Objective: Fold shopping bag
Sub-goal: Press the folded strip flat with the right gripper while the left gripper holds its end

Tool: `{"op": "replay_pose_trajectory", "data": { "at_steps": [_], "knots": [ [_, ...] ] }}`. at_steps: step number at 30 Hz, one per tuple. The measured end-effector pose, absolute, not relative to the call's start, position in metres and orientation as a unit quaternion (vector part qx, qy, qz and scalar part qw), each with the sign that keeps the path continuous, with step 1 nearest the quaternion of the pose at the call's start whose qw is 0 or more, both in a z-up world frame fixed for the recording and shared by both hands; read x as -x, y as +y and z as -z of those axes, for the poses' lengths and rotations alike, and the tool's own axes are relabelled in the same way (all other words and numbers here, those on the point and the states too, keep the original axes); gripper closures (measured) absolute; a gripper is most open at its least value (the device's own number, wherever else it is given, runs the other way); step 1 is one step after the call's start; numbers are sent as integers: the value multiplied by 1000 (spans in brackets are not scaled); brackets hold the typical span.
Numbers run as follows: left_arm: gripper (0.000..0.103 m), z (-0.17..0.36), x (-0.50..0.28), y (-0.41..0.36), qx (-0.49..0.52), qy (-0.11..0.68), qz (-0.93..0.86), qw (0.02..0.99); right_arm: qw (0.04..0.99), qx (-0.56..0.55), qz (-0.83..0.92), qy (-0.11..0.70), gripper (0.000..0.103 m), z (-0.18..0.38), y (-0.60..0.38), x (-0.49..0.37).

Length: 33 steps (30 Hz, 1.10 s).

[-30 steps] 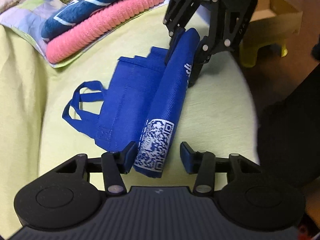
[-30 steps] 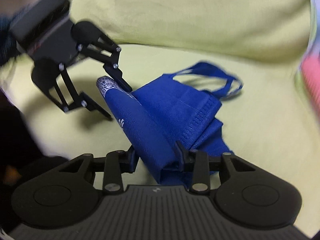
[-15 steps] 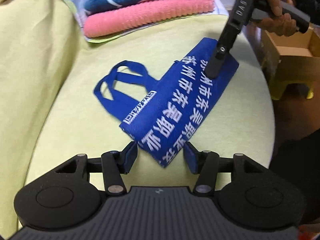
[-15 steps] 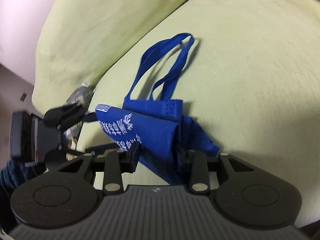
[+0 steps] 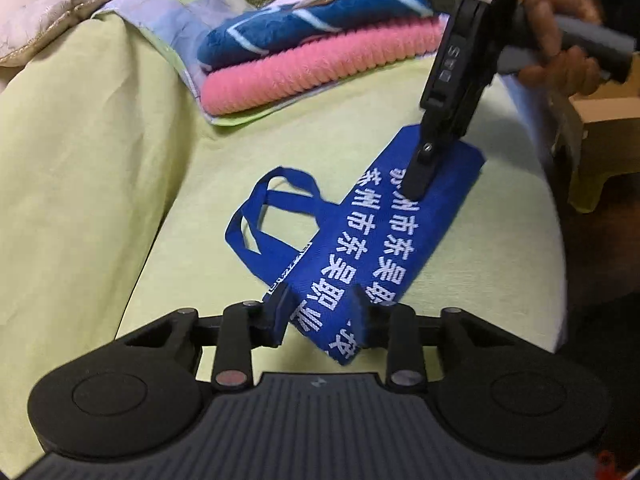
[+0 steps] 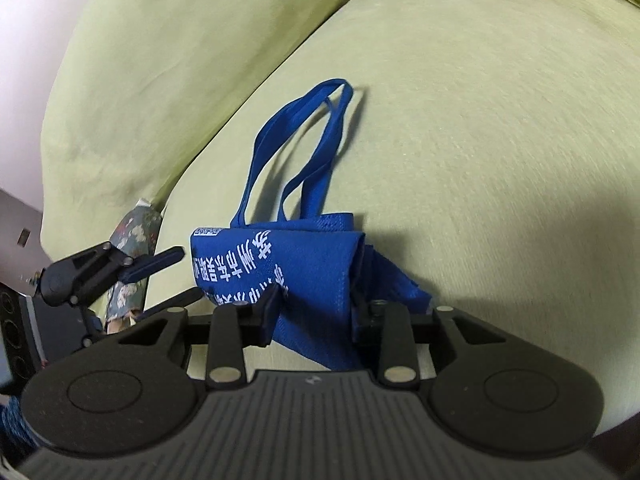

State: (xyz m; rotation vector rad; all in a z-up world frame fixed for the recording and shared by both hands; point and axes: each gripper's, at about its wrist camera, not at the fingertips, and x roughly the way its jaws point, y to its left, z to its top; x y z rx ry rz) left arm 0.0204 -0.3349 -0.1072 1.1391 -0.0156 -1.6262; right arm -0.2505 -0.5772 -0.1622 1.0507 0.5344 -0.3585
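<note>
A blue shopping bag [image 5: 384, 240] with white print lies folded into a narrow strip on a yellow-green seat cushion [image 5: 240, 140], its two handles [image 5: 272, 204] sticking out to the left. My left gripper [image 5: 323, 306] is open, its fingers straddling the strip's near end. At the far end my right gripper [image 5: 416, 186], seen edge-on, comes down onto the bag. In the right wrist view the bag [image 6: 312, 248] fills the gap of the right gripper [image 6: 316, 304], which is shut on the folded layers. The left gripper [image 6: 190, 273] shows at the strip's other end.
Folded pink and blue towels [image 5: 320, 68] are stacked at the back of the cushion. A cardboard box [image 5: 608, 104] on a yellow stool [image 5: 592, 176] stands off the right edge. A person's hand [image 5: 560, 20] holds the right gripper. The backrest [image 5: 80, 160] rises on the left.
The right gripper turned the raised fold over, so the printed side now lies flat on top. The left gripper moved in over the near end, its fingers closer together.
</note>
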Motion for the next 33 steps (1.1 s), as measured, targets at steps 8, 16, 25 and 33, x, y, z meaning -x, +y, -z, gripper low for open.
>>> {"op": "replay_pose_trajectory", "data": {
  "at_steps": [8,16,25,33],
  "knots": [
    [67,112,-29,-365,-471,41,690,548,767,-564,187,240,77,168,-593,248],
    [68,111,-37,-386,-469,103,688,544,774,-543,231,231,74,159,-581,240],
    [68,113,-37,-386,-469,106,687,545,879,-117,400,232,63,114,-471,215],
    [68,115,-36,-386,-462,109,685,553,883,-85,366,282,67,136,-468,183]
  ]
}}
